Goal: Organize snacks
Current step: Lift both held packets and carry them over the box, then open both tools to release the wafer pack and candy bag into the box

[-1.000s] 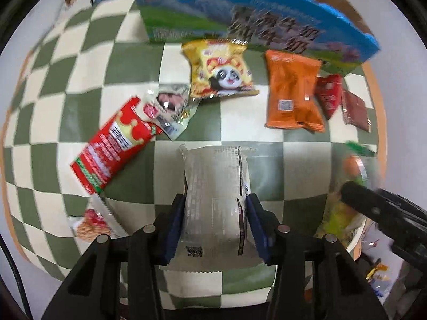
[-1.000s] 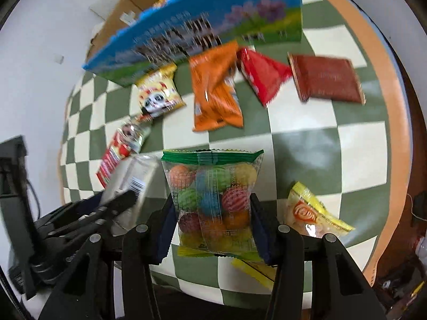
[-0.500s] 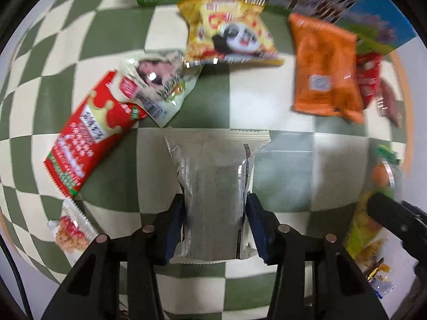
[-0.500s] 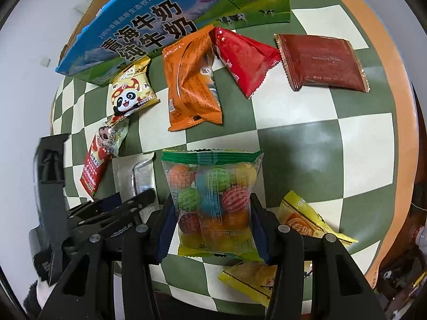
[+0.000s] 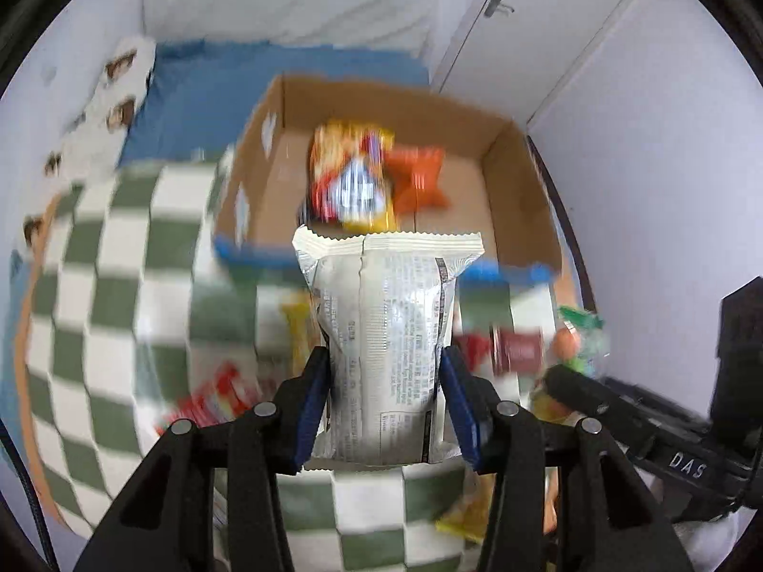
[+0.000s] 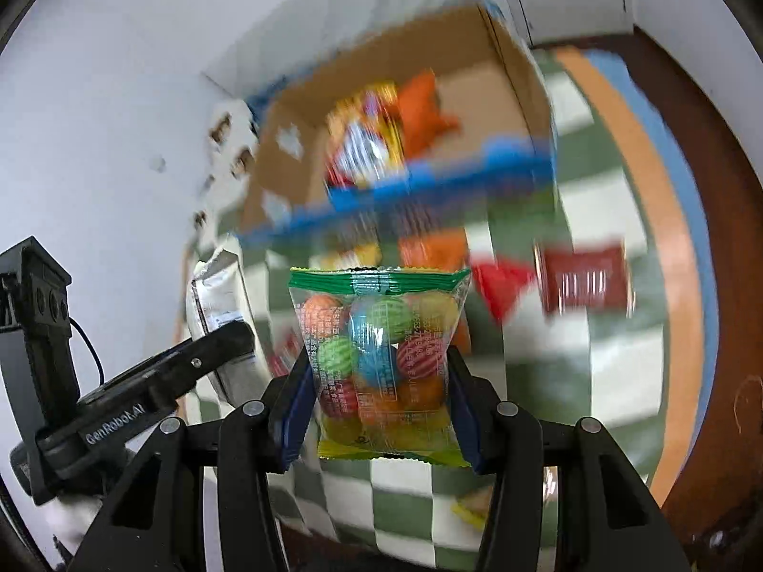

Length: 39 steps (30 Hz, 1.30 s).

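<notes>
- Your left gripper [image 5: 385, 405] has its jaws clenched on the silver packet [image 5: 387, 343], and your right gripper [image 6: 379, 403] has its jaws clamped on the clear bag of coloured candy balls [image 6: 379, 357] — both grips look square, each pack pinched across its lower half.
- What has changed: a second ago both packs lay on the checked tablecloth [image 5: 95, 314]; now both hang clear of it, and the open cardboard box [image 5: 505, 190] has come into view ahead of them.
- The box stands at the table's far edge and already holds a yellow snack pack [image 5: 350, 176] and an orange one [image 5: 419, 181].
- That puts you mid-carry — lifted, not yet over the blue near rim.
- Still on the cloth near that rim: a dark red packet [image 6: 584, 281] and a red pouch [image 6: 500, 281], among others too blurred to name.
</notes>
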Each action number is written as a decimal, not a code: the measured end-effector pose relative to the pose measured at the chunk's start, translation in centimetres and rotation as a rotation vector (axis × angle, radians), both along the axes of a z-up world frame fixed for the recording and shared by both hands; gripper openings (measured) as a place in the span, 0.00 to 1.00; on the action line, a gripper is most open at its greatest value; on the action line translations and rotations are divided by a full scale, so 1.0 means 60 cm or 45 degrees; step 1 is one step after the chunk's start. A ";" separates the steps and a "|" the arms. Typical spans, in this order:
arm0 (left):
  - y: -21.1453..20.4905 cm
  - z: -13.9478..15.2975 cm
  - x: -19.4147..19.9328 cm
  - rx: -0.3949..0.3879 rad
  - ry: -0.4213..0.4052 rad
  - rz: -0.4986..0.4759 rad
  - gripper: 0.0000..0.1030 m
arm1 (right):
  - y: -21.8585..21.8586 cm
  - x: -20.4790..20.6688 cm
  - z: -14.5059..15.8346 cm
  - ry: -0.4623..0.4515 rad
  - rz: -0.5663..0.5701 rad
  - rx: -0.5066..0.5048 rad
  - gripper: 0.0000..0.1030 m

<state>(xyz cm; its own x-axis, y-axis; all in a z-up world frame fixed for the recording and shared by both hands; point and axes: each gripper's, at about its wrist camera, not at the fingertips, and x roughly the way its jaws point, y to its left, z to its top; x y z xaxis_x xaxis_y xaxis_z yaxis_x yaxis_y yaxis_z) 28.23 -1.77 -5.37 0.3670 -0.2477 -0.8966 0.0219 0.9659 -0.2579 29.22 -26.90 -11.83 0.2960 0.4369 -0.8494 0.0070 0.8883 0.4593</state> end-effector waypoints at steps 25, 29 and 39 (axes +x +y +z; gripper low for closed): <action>0.073 -0.225 0.416 0.338 0.361 0.023 0.44 | 0.012 0.493 -0.116 0.105 -0.028 -0.473 0.52; 0.070 -0.248 0.431 0.343 0.401 -0.011 0.46 | 0.011 0.513 -0.139 0.131 -0.044 -0.475 0.52; 0.081 -0.234 0.442 0.212 0.352 0.045 0.70 | 0.029 0.528 -0.158 0.180 -0.008 -0.481 0.93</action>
